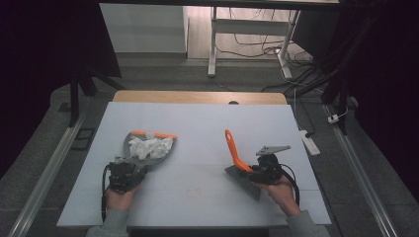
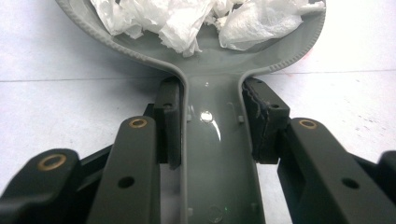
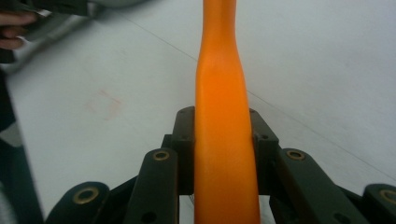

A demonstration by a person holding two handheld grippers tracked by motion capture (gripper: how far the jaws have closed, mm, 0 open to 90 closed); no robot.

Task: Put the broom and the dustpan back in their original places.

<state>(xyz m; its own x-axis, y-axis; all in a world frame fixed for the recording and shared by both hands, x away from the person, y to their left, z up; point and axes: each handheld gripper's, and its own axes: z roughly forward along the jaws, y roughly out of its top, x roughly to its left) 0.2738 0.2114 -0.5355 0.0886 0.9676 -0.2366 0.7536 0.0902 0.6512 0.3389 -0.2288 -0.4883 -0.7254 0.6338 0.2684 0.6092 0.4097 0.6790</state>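
White matte tabletop (image 1: 197, 123), cabled floor beyond. Item, left: left gripper (image 1: 123, 175), jaws clamped on the smooth handle of a grey plastic dustpan (image 1: 148, 148), ribbed rim, orange lip, holding crumpled white tissue (image 1: 150, 146). Item, right: right gripper (image 1: 264, 173), jaws clamped on the glossy orange curved handle of a hand brush (image 1: 239, 163), grey bristles. Risk: tilting the pan would probably spill the light tissue.

High view: above, facing forward-down, far. Gripper views: close along own tongs; all share white table (image 1: 207, 123).
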